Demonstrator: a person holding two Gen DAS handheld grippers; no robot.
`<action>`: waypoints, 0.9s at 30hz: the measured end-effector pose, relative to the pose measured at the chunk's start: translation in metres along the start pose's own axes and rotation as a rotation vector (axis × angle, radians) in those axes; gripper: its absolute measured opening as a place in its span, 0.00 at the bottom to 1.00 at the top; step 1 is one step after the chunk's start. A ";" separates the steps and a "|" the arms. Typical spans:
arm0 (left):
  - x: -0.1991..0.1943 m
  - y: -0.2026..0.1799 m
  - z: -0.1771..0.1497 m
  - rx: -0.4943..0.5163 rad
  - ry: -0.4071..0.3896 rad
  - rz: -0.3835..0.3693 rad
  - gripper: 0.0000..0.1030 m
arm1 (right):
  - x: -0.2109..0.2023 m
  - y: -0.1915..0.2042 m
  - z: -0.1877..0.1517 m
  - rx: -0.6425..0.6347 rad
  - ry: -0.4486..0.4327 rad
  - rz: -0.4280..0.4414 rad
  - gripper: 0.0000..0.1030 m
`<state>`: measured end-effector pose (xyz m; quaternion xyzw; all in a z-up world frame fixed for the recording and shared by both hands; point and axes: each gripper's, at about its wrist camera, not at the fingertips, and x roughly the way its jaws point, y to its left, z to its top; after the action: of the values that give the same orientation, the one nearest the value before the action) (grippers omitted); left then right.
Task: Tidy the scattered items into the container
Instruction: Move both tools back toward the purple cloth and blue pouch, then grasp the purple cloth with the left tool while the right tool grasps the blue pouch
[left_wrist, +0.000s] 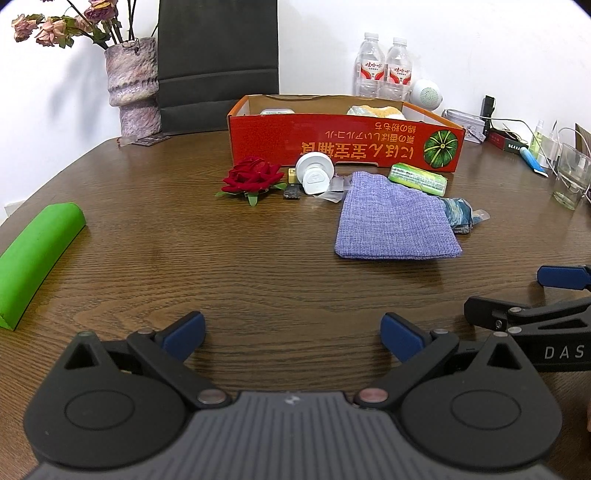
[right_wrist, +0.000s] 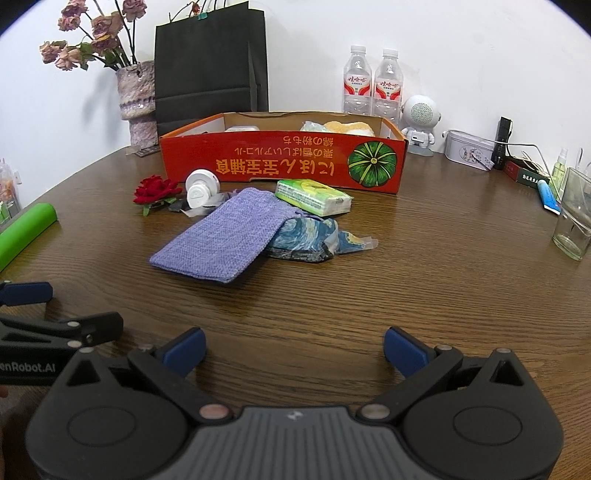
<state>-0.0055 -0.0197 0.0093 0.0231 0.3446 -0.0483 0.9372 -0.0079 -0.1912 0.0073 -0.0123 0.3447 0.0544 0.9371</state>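
Observation:
A red cardboard box (left_wrist: 343, 147) (right_wrist: 280, 162) stands open at the back of the wooden table, with a few items inside. In front of it lie a red rose (left_wrist: 253, 177) (right_wrist: 155, 190), a white round device (left_wrist: 314, 171) (right_wrist: 201, 188), a purple cloth pouch (left_wrist: 395, 218) (right_wrist: 221, 236), a green tissue pack (left_wrist: 419, 178) (right_wrist: 314, 197) and a blue patterned packet (left_wrist: 458, 214) (right_wrist: 310, 240) partly under the pouch. My left gripper (left_wrist: 291, 338) and right gripper (right_wrist: 293, 349) are open and empty, low over the table, well short of the items.
A green foam block (left_wrist: 35, 254) (right_wrist: 26, 230) lies at the left. A vase (left_wrist: 133, 88), black bag (right_wrist: 210, 74), two water bottles (right_wrist: 373, 85), a white speaker (right_wrist: 421, 118), a tin (right_wrist: 467, 149) and a glass (right_wrist: 574, 221) line the back and right.

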 end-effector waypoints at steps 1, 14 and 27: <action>0.000 0.000 0.000 0.000 0.000 0.000 1.00 | 0.000 0.000 0.000 0.000 0.000 0.000 1.00; 0.000 0.000 0.000 0.000 0.001 0.000 1.00 | 0.000 0.000 0.000 0.001 0.000 -0.001 1.00; 0.012 -0.039 0.039 0.067 -0.028 -0.243 1.00 | -0.018 -0.060 0.020 0.283 -0.033 0.120 1.00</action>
<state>0.0248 -0.0627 0.0311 0.0119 0.3301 -0.1734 0.9278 -0.0018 -0.2513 0.0332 0.1412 0.3336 0.0613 0.9301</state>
